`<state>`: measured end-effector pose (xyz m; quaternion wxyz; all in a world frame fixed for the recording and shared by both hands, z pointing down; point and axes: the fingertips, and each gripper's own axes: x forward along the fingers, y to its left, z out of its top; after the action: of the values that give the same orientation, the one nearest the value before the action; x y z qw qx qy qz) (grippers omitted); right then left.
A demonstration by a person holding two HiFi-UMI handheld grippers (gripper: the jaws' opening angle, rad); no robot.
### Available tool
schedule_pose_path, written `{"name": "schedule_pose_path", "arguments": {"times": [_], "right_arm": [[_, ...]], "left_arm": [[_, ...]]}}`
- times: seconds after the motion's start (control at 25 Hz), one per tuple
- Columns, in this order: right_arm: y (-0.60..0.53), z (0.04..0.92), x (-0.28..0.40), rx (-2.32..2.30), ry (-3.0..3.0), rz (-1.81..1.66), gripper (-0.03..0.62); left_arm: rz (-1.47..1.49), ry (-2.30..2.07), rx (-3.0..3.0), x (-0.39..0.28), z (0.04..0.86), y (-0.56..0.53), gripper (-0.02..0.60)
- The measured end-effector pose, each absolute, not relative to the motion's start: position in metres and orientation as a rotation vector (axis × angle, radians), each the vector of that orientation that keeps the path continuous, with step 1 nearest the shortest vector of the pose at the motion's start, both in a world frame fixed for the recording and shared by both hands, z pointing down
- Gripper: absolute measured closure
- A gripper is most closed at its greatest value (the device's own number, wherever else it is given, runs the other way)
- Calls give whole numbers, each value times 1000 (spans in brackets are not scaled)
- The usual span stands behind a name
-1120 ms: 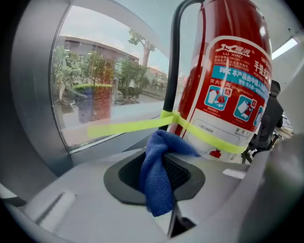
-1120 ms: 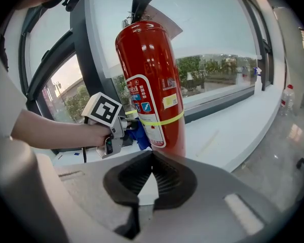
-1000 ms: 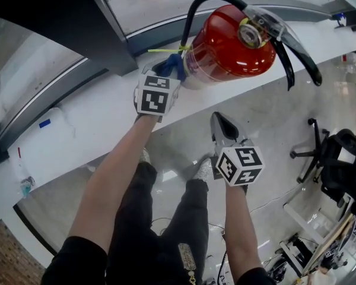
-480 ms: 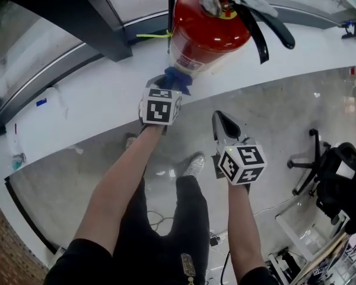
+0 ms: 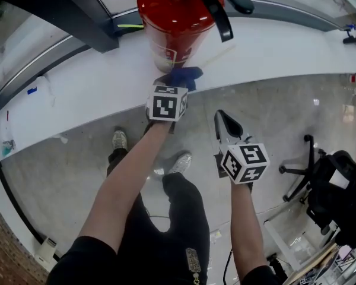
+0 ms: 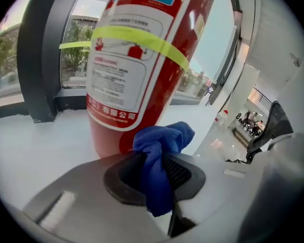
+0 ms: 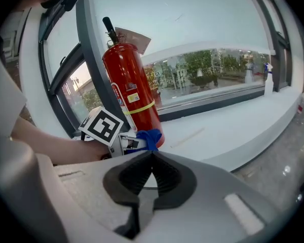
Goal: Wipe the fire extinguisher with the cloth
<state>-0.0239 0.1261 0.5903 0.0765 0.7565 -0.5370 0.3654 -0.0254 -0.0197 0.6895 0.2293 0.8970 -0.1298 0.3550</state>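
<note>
Up against the window, the head view shows the fire extinguisher [image 5: 175, 22] upright on the white tabletop [image 5: 77, 100]. The left claw [image 5: 177, 82] has carried the blue cloth [image 5: 185, 75] from the cylinder's side down to its foot, so wiping looks under way. In the left gripper view, the jaws clamp the cloth, its bunched end just beside the red base. In the right gripper view, the right claw [image 7: 152, 156] is closed on nothing, apart from the extinguisher.

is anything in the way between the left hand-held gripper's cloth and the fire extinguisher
Nothing visible does. The left hand-held gripper is shut on the blue cloth, whose bunched end sits right at the lower body of the fire extinguisher, with only bare white ledge around. Whether they touch is unclear.
</note>
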Motion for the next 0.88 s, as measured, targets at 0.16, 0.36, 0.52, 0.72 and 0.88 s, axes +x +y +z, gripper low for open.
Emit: {"name": "schedule_pose_path", "arguments": {"times": [0.16, 0.36, 0.52, 0.72, 0.88], "right_arm": [[138, 594, -1, 2232, -1607, 1074, 591], [135, 602, 7, 2187, -1617, 1070, 591], [120, 606, -2, 2156, -1636, 1084, 591], [97, 605, -21, 2150, -1648, 1101, 591], [84, 604, -35, 2163, -1618, 1115, 591]], "left_arm": [[919, -398, 2448, 0, 694, -10, 518], [916, -460, 2424, 3, 706, -15, 517], [963, -486, 2411, -16, 713, -26, 517], [1026, -450, 2441, -36, 713, -41, 517], [1041, -443, 2449, -55, 714, -56, 517]]}}
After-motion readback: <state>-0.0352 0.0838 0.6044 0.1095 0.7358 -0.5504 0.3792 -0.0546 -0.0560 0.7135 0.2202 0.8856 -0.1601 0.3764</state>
